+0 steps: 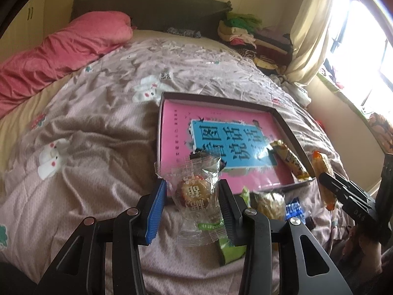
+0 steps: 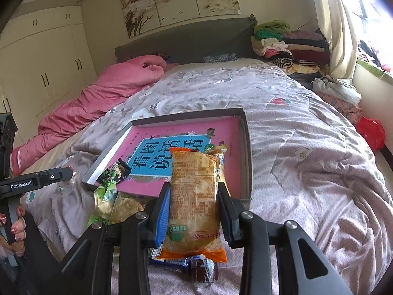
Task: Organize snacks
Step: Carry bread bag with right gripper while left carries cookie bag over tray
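My left gripper [image 1: 194,196] is shut on a clear-wrapped round pastry [image 1: 196,191], held just short of the near edge of the shallow box [image 1: 213,99]. The box has a pink and blue printed floor and lies on the bed. One yellow snack packet [image 1: 289,158] lies in its right corner. My right gripper [image 2: 194,201] is shut on an orange snack packet [image 2: 194,196], held upright above the box's [image 2: 245,132] near right corner; it also shows in the left wrist view [image 1: 324,174]. Loose snacks lie before the box: a green packet [image 1: 231,248], a brownish packet [image 1: 269,204], a blue packet [image 1: 294,209].
The bed is covered by a grey-pink quilt [image 1: 98,135] with a pink duvet [image 1: 54,54] at the far left. Folded clothes [image 2: 289,44] are piled at the headboard's right, by the curtain [image 2: 339,29] and window. A dark snack [image 2: 115,169] rests on the box's near left rim.
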A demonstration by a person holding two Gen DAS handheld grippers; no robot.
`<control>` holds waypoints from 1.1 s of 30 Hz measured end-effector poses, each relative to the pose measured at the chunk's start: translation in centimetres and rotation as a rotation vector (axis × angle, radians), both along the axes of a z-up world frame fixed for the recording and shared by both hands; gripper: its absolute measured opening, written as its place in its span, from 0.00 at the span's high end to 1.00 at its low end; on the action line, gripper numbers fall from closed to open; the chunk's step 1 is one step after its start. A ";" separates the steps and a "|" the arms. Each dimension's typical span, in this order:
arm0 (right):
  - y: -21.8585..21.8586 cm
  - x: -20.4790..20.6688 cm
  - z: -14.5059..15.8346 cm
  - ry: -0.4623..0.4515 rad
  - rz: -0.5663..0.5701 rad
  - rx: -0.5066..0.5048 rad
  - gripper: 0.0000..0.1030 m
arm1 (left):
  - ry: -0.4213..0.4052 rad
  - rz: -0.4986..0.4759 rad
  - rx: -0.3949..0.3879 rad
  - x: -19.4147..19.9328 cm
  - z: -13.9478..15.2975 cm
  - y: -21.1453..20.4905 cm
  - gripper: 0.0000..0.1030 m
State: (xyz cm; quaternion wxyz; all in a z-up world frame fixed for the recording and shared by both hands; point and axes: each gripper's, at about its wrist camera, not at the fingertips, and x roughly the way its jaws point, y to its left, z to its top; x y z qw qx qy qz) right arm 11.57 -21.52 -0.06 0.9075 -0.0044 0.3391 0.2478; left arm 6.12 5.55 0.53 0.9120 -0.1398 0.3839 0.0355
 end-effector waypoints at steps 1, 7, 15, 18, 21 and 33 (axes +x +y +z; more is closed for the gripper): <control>0.0 0.1 0.0 -0.001 -0.002 0.002 0.65 | -0.002 0.001 -0.001 0.3 0.0 0.0 0.57; -0.3 0.7 0.4 -0.016 -0.019 0.017 0.65 | -0.019 0.012 0.041 1.9 -0.2 0.2 0.57; -1.0 1.5 0.6 -0.022 -0.054 0.034 0.65 | -0.027 0.037 0.074 3.4 -1.1 1.1 0.57; -1.5 1.9 0.6 -0.020 -0.075 0.044 0.65 | -0.032 0.037 0.097 3.9 -1.5 1.2 0.57; -2.0 2.3 0.6 -0.017 -0.101 0.055 0.65 | -0.030 0.031 0.124 4.6 -2.0 1.1 0.57; -1.4 4.3 0.7 -0.051 -0.149 0.001 0.65 | 0.009 0.005 0.131 6.4 -3.8 1.2 0.57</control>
